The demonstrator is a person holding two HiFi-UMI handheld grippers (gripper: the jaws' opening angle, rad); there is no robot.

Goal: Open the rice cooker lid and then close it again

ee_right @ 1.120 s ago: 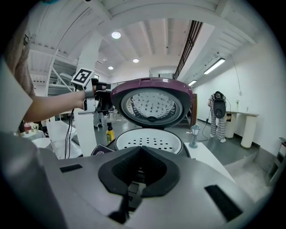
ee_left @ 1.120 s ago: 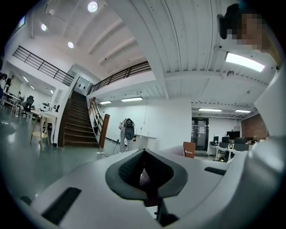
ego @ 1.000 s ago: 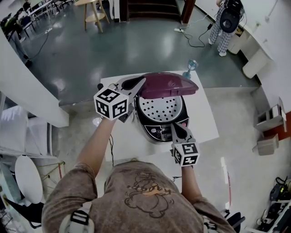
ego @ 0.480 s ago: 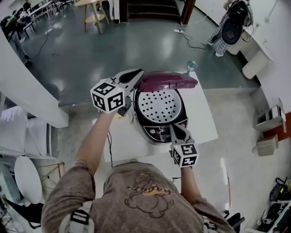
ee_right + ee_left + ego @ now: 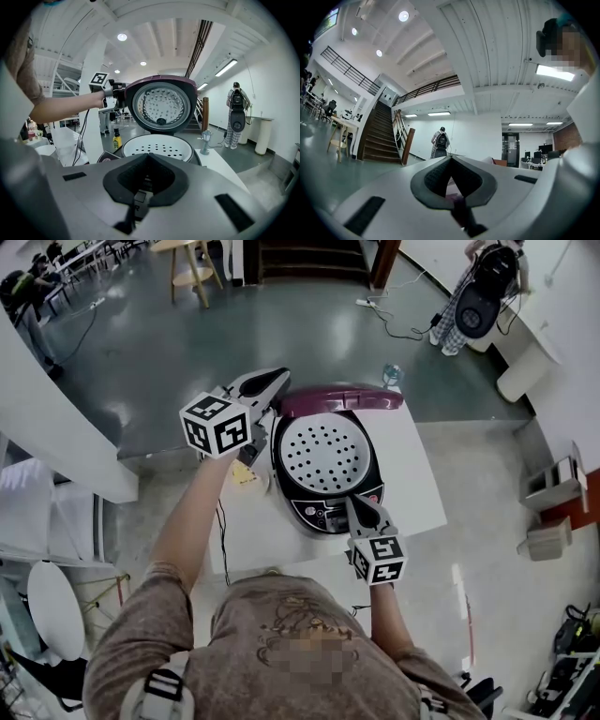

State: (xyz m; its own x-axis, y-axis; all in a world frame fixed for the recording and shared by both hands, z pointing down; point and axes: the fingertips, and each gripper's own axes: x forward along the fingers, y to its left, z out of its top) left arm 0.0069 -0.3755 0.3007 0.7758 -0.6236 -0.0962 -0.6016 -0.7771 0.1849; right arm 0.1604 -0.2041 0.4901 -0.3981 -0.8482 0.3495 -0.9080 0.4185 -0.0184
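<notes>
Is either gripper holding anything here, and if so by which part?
Nothing looks gripped. The left gripper, jaws shut, seems to rest against the left edge of the upright lid. The right gripper, jaws shut, points at the cooker front.

Head view overhead, right gripper view close; share rice cooker (image 5: 323,512).

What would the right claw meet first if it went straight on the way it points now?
Most likely the rice cooker's front control panel, which lies just before the tips of the shut right claw; how small the gap is, I cannot tell.
</notes>
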